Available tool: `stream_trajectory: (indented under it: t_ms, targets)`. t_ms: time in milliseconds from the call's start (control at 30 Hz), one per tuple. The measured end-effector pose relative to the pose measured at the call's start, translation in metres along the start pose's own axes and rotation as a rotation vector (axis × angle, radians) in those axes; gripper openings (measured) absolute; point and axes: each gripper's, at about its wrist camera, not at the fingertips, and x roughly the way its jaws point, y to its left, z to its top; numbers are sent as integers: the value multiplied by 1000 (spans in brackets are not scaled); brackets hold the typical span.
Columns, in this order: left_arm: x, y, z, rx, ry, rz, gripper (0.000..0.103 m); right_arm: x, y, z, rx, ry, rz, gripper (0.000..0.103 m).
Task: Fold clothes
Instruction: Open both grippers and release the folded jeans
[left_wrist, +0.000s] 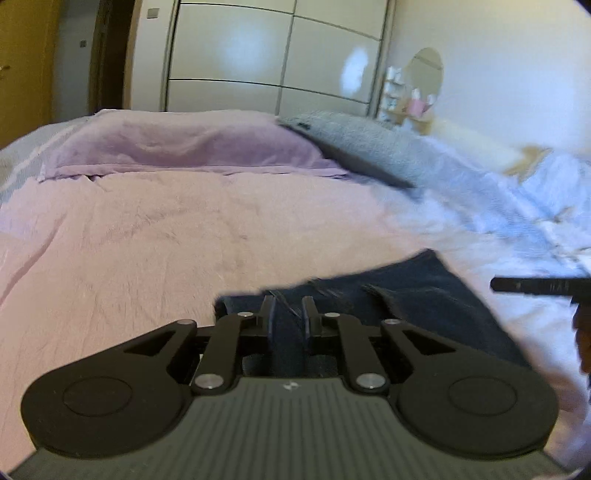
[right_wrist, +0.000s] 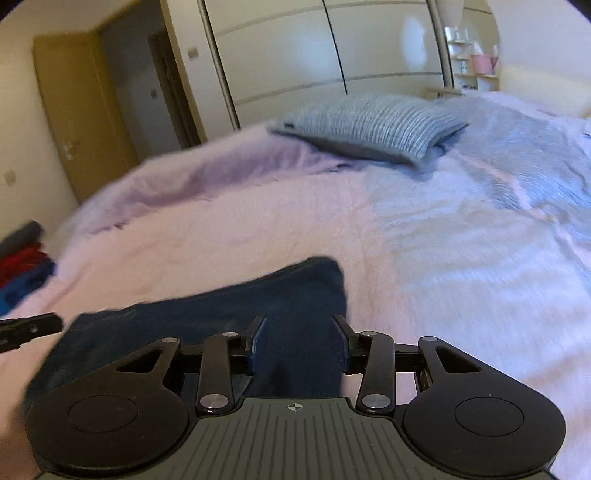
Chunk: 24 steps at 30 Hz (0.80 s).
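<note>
Left wrist view: the left hand-held gripper (left_wrist: 289, 314) hangs low over a dark navy denim garment (left_wrist: 406, 295) that lies on the pale pink bedspread (left_wrist: 147, 240) of a bed. Its fingers (left_wrist: 266, 314) stand close with a narrow gap, and dark cloth fills that gap, though blur keeps me from telling whether they pinch the fabric or merely hover above it. The garment spreads from just under the fingertips away to the right and forward, its far corner pointing toward a grey ribbed pillow (left_wrist: 369, 144). Beyond lies a mauve pillow (left_wrist: 184, 147), with white wardrobe doors (left_wrist: 258, 55) behind. At the right edge a black bar shows, probably part of the other tool

Right wrist view: the right hand-held gripper (right_wrist: 300, 336) has its jaws spread wide, nothing pinched, and the navy cloth (right_wrist: 221, 306) lies directly below and between them. From here the garment runs leftward, its long axis roughly across the view, ending near a black tip at the left edge. A red and blue heap of clothes (right_wrist: 22, 273) sits beyond the bed's left side

Judgement: the garment lies lengthwise between the two tools, each near one end, so both sit about equally close. The coming move seems to turn on the right gripper closing on its end, so the cloth can be carried across its short axis into a fold
</note>
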Motion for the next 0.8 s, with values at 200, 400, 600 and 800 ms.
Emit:
stream_trajectory:
  t_ms: [200, 400, 600, 800]
  targets:
    - [-28, -12, -41, 18, 73, 6, 11, -71, 18, -40, 47, -30, 0, 41]
    - [-24, -23, -46, 33, 74, 69, 11, -34, 35, -50, -48, 82, -80, 41]
    - [-38, -33, -54, 67, 74, 86, 11, -48, 39, -53, -46, 64, -88, 41]
    - [-20, -40, -68, 110, 65, 155, 11, -27, 41, -64, -67, 113, -109, 41]
